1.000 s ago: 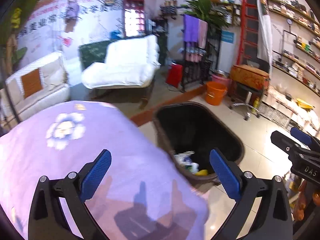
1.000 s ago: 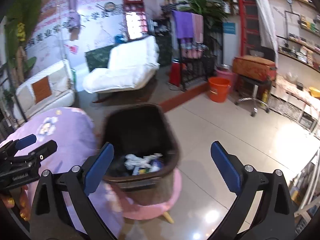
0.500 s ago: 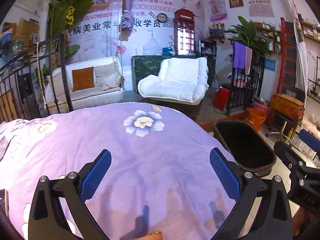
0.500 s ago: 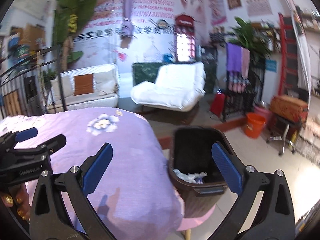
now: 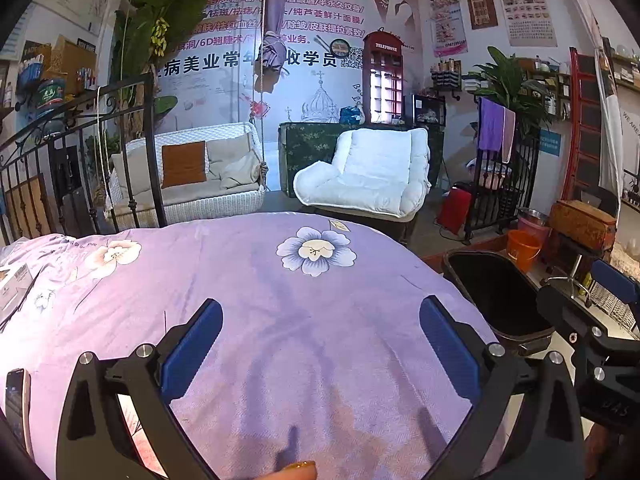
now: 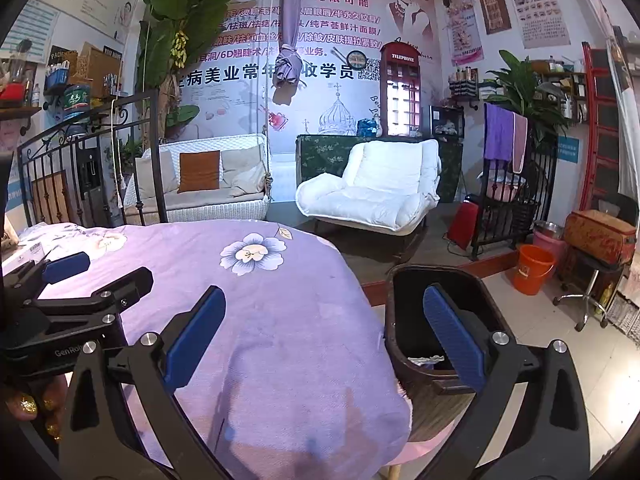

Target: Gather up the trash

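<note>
A dark brown trash bin [image 6: 436, 384] stands on the floor at the right edge of the bed, with white crumpled trash [image 6: 426, 360] inside. It also shows in the left wrist view [image 5: 500, 300]. My left gripper [image 5: 320, 348] is open and empty above the purple flowered bedspread [image 5: 280, 300]. My right gripper [image 6: 326, 336] is open and empty, over the bed's right edge and the bin's rim. The left gripper also shows at the left of the right wrist view [image 6: 76, 280].
A phone [image 5: 16, 404] lies at the bed's left edge, with a white box [image 5: 12, 284] further back. A black iron bed frame [image 5: 80, 168], a swing sofa [image 5: 188, 180], a white armchair [image 5: 368, 176] and an orange bucket [image 6: 534, 268] stand beyond.
Both grippers have lifted and swung left from over the bin to face across the bed. The bin now sits at the right of both views.
</note>
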### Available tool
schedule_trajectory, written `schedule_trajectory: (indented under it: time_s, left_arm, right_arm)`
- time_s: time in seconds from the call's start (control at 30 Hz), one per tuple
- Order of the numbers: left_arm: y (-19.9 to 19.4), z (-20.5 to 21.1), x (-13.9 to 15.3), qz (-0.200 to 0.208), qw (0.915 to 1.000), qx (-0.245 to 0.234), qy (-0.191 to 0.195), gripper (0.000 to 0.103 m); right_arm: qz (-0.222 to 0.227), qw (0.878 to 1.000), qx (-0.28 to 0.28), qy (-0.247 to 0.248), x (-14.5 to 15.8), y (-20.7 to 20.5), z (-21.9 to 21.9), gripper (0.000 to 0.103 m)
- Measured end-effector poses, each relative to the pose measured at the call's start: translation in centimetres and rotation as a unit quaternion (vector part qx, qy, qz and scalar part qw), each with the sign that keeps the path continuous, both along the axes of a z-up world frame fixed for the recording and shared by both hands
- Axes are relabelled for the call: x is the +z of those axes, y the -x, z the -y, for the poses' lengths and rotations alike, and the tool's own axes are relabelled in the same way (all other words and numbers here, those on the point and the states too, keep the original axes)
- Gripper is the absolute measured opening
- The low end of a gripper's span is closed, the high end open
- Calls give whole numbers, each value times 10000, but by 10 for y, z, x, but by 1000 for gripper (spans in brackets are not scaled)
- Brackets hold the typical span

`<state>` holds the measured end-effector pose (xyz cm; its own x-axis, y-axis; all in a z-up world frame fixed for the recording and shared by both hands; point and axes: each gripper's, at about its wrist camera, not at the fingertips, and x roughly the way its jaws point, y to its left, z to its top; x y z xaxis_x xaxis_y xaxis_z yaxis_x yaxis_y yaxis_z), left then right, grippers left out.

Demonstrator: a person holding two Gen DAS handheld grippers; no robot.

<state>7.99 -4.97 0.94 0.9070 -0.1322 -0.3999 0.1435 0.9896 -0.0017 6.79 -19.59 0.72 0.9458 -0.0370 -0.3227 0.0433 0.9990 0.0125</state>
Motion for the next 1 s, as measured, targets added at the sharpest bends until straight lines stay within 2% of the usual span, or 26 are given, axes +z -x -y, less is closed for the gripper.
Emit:
schedule_trajectory:
  time_s: [1.0]
  left_arm:
    - [3, 1, -1, -29, 10000, -48, 47, 98]
  right_arm:
    - [-76, 9998, -103, -181, -5, -3, 11, 98]
